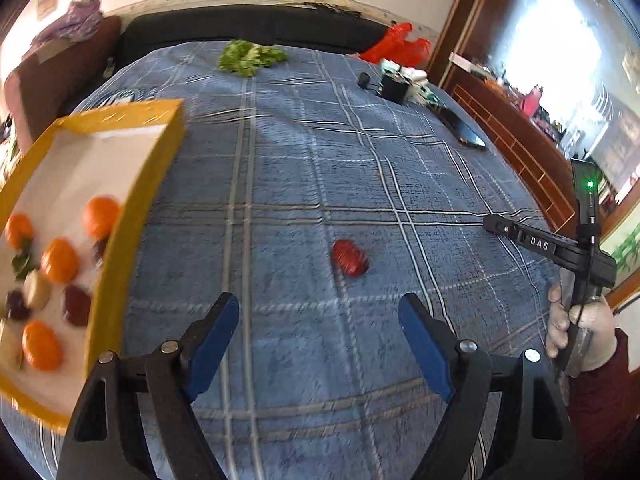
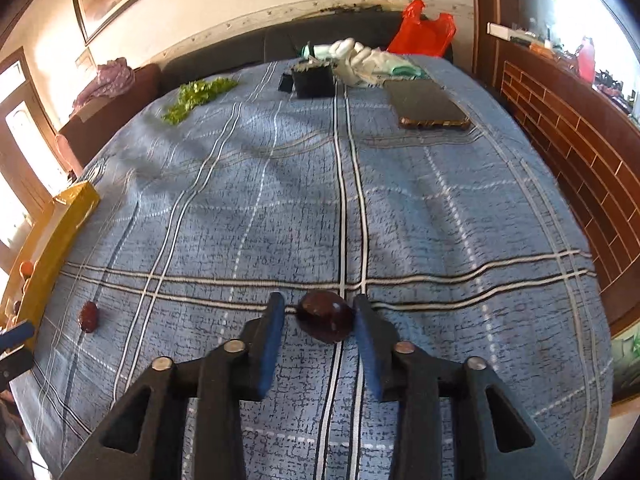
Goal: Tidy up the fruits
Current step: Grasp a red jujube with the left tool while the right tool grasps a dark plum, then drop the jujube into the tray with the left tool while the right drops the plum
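Holding a dark, glossy plum-like fruit [image 2: 326,316] between its blue pads, the right gripper [image 2: 319,316] stands narrow; the right pad presses the fruit's flank, while a thin gap seems to show at the left pad, so the grip is judged light rather than firm. The fruit's long axis runs roughly across the jaws, and it sits just above the blue plaid bedspread [image 2: 440,220].

The left gripper [image 1: 318,322] stands wide with nothing between its pads. Directly ahead of it and a little right of its midline lies a small red date-like fruit [image 1: 350,258] on the bedspread, its long axis slanting from upper left to lower right across the line of approach. This gripper is plainly the nearer tool to that fruit; in the right wrist view the same fruit [image 2: 89,317] lies well off to the left, near the tray.

The yellow-rimmed tray [image 1: 132,216] lies to the left of the left gripper and already contains several oranges [image 1: 59,266], dark red fruits and pale pieces. From the right gripper, the tray's wall [image 2: 60,240] lies far left across open cloth, so the held fruit would probably have to travel past the left gripper to reach it.

Farther off and clear of both paths lie a bunch of leafy greens [image 1: 250,56], a black box [image 2: 314,78], a phone [image 2: 430,106] and a red plastic bag [image 2: 424,28].
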Available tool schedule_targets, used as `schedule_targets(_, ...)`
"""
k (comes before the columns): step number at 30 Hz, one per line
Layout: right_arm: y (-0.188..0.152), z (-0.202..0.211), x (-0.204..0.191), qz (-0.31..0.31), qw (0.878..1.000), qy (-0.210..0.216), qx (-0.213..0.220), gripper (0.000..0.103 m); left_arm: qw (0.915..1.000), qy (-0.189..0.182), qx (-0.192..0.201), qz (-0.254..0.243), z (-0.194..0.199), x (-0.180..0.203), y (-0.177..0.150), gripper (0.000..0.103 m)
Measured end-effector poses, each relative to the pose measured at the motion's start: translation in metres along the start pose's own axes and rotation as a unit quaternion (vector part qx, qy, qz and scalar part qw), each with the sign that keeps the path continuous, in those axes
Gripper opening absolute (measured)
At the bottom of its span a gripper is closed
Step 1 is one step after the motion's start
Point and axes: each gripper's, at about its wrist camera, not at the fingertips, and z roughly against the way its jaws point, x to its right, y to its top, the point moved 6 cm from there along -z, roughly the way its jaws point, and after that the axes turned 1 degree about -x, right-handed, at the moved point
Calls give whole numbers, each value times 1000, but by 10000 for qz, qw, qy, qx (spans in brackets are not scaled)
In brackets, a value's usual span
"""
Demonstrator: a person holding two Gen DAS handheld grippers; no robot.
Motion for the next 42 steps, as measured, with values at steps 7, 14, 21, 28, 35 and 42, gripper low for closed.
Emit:
schedule_targets(7, 2, 0, 1, -49, 9999, 113, 44, 32, 9981, 265, -217, -512, -43, 20, 21, 81)
schedule_targets(14, 4, 3, -3, -55, 9997, 197, 105, 31, 9939, 573, -383, -855, -64, 30, 17, 22)
schedule_targets(21, 12, 26, -21, 15, 9988, 353, 328, 31, 9991, 255, -29, -331, -34, 10, 24, 19)
schedule_targets(28, 22, 43, -84, 427, 9952, 757, 442, 31, 9974, 316, 580, 304, 38, -45, 38, 20)
schedule_targets(35, 37, 53, -205, 1219, 9796, 1532, 454, 32, 9861, 1114, 972, 754, 97, -137, 62, 20)
schedule_targets(42, 31, 40, -327, 1873, 9568, 2214, 180, 32, 9772, 1294, 735, 1514, 86, -232, 68, 20)
